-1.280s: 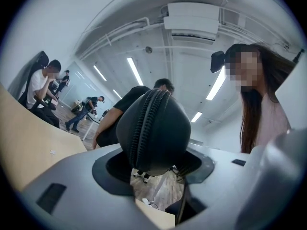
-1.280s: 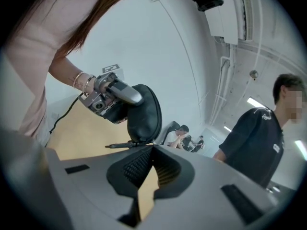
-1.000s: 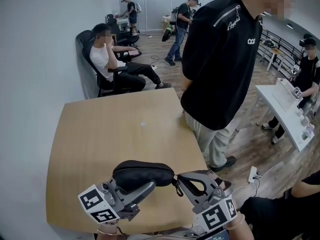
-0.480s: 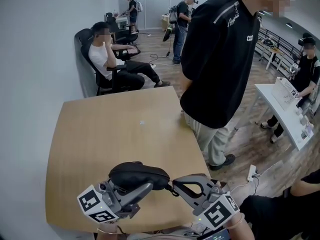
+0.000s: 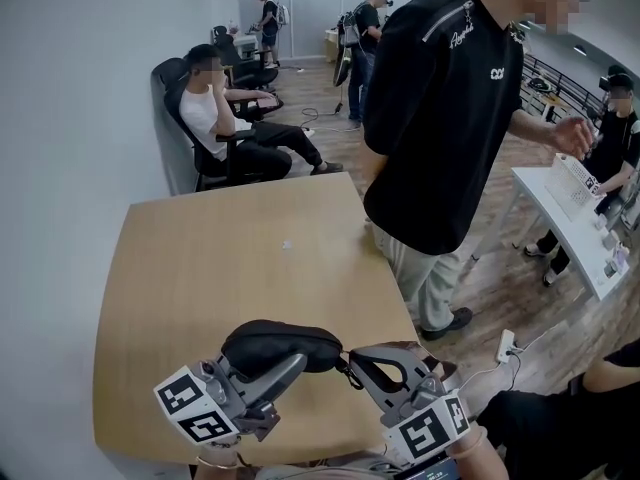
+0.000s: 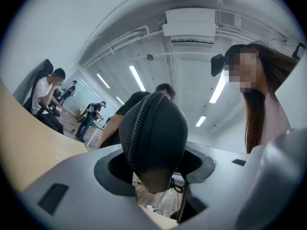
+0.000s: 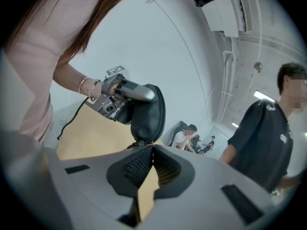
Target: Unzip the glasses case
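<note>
My left gripper (image 5: 288, 366) is clamped on the black glasses case (image 5: 282, 346), one jaw on each side of its rounded body, with the marker cube (image 5: 192, 408) at the gripper's back end nearest me. In the left gripper view the case (image 6: 154, 138) fills the gap between the jaws and stands up beyond them, and its zip line (image 6: 136, 128) runs up its left edge with the teeth closed along the part I can see. My right gripper (image 5: 356, 360) sits just to the right of the left one, nose pointing at the right end of the case. Its jaws are pressed together tip to tip in the right gripper view, right at the end of the case (image 7: 149, 110), pinching what looks like the small dark zipper pull (image 7: 139, 143). Straight past those closed tips I see the left gripper (image 7: 117, 98) gripping the case from the far side, and my wrist (image 7: 87, 86) behind it. Below both grippers lies the near edge of the wooden table (image 5: 200, 268), and I cannot tell whether the case touches it. Well beyond the right gripper a person in a black shirt (image 5: 450, 118) stands beside the table, and far ahead of the left gripper another person (image 5: 212, 113) sits in a chair
</note>
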`<act>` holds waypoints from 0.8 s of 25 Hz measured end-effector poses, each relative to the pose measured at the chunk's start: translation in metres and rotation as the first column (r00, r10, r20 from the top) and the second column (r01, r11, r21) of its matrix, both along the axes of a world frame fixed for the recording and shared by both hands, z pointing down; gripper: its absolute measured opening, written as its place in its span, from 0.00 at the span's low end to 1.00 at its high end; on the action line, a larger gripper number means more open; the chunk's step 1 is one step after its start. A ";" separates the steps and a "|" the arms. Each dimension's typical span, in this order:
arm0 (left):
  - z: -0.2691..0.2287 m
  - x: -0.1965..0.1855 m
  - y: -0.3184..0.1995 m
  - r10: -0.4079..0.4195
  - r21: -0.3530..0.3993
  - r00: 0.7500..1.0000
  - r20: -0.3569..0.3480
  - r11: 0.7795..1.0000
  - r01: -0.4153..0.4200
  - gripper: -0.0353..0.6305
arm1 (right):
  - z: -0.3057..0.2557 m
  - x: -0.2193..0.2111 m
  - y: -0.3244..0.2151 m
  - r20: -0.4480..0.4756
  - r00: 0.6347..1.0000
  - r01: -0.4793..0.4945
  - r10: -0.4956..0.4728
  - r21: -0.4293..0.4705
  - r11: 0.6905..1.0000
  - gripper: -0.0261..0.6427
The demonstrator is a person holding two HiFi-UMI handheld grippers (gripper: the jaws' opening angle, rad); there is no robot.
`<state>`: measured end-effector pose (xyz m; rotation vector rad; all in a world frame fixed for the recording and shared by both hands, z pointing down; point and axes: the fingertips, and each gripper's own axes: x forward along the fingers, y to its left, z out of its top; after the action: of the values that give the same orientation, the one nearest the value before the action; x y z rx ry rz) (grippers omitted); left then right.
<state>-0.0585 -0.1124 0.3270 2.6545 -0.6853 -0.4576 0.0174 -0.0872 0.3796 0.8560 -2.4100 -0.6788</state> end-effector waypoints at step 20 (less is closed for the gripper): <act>0.025 0.004 -0.004 0.035 -0.134 0.998 0.052 0.991 -0.028 0.38 | 0.001 0.006 -0.006 -0.046 0.997 -0.054 0.057 0.074 0.996 0.06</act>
<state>-0.0548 -0.1167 0.3525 2.5558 -0.6650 -0.3197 0.0235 -0.0935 0.3809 0.9219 -2.3230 -0.7610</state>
